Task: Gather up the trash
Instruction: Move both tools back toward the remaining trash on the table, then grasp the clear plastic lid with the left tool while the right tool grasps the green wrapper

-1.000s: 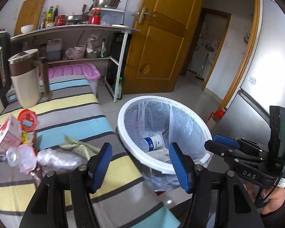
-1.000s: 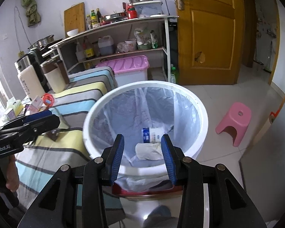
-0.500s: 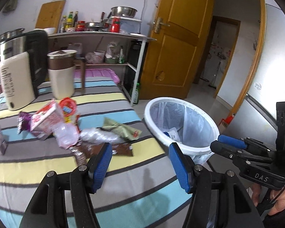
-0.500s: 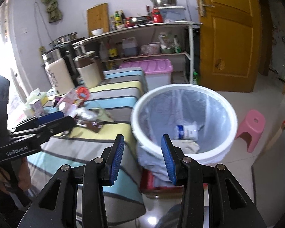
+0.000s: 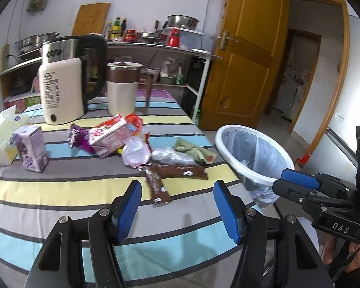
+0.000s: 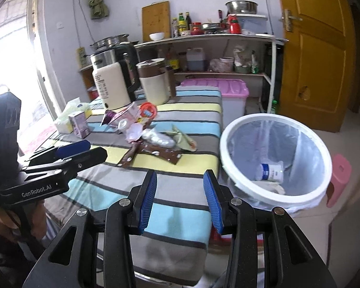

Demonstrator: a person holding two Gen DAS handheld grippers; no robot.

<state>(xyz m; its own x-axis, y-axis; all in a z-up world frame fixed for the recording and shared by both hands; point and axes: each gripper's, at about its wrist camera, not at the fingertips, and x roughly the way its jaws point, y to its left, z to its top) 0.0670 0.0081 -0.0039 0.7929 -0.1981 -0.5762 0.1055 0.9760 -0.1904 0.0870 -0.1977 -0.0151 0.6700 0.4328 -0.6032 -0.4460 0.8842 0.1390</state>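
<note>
Left gripper (image 5: 177, 206) and right gripper (image 6: 180, 198): ribbed blue pads, jaws apart, nothing between. Crinkled wrappers (image 5: 177, 171), partly overlapping and hard to separate, lie on the striped cloth (image 5: 60, 192). Round white bin (image 6: 273, 158), liner translucent, stands beside the table; its base is hidden.

A cream electric kettle (image 5: 61, 93) and a cream-and-brown jug (image 5: 122, 88) stand side by side at the far end of the striped tablecloth (image 5: 60, 192). Behind them a shelf (image 6: 208, 39) carries bottles, a steel bowl (image 6: 241, 6) and a cutting board (image 6: 155, 21). A pink storage box (image 6: 228, 91) sits below. A wooden door (image 5: 247, 55) stands open. A pink stool (image 6: 339, 180) is on the floor.
</note>
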